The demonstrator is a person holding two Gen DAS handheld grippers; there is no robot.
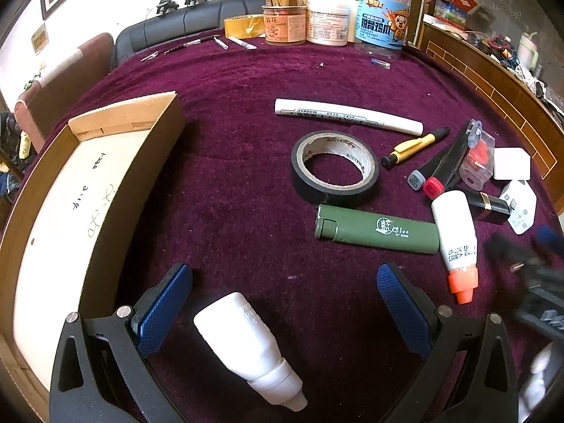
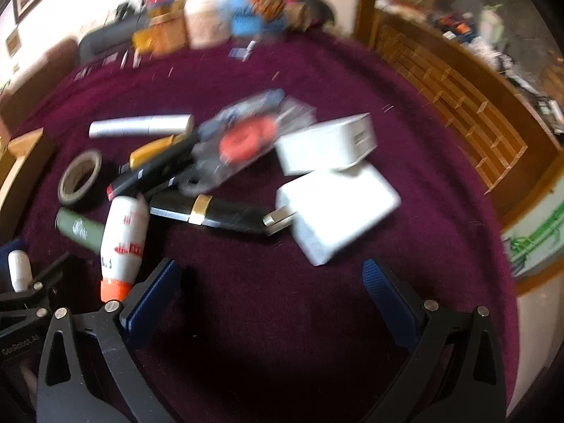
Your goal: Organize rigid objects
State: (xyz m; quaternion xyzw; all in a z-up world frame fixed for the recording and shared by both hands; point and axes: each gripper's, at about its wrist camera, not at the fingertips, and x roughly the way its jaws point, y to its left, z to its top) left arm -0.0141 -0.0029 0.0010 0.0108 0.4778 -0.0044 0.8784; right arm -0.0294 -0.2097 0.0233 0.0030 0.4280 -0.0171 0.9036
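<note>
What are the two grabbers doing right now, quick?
Left gripper: open, holding nothing; a small white plastic dropper bottle lies between its fingers.
Right gripper: open, empty, above the purple velvet cloth.
</note>
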